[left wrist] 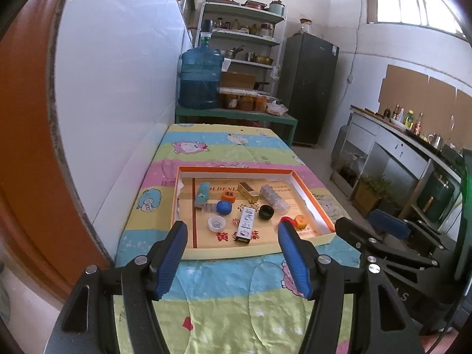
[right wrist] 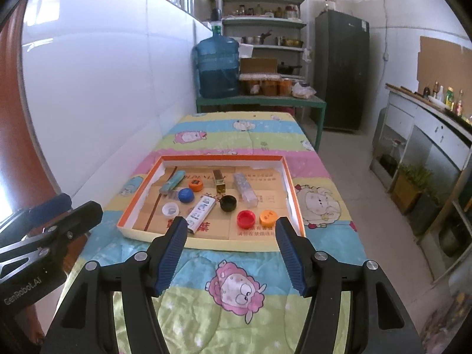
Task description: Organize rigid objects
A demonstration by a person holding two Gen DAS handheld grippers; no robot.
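Observation:
A shallow orange-rimmed cardboard tray (left wrist: 236, 171) (right wrist: 295, 194) lies on the quilt-covered table. In it lie a white patterned box (left wrist: 246, 227) (right wrist: 200, 213), a gold box (left wrist: 248, 191) (right wrist: 219, 181), a blue-teal lighter-like box (left wrist: 202, 194) (right wrist: 172, 181), a clear plastic tube (left wrist: 273, 196) (right wrist: 244, 190), and blue (left wrist: 224, 207) (right wrist: 185, 195), orange (left wrist: 228, 196) (right wrist: 196, 184), black (left wrist: 266, 211) (right wrist: 228, 202), white (left wrist: 216, 223) (right wrist: 170, 209), red (right wrist: 246, 218) and orange (right wrist: 268, 217) caps. My left gripper (left wrist: 233, 230) and right gripper (right wrist: 231, 227) are both open and empty, held before the tray's near edge.
A white wall runs along the table's left. Behind the table stands a green bench (left wrist: 236, 115) with a water jug (left wrist: 200, 79) and jars, then shelves and a dark fridge (left wrist: 309, 88). A counter (left wrist: 398, 141) with bottles lines the right.

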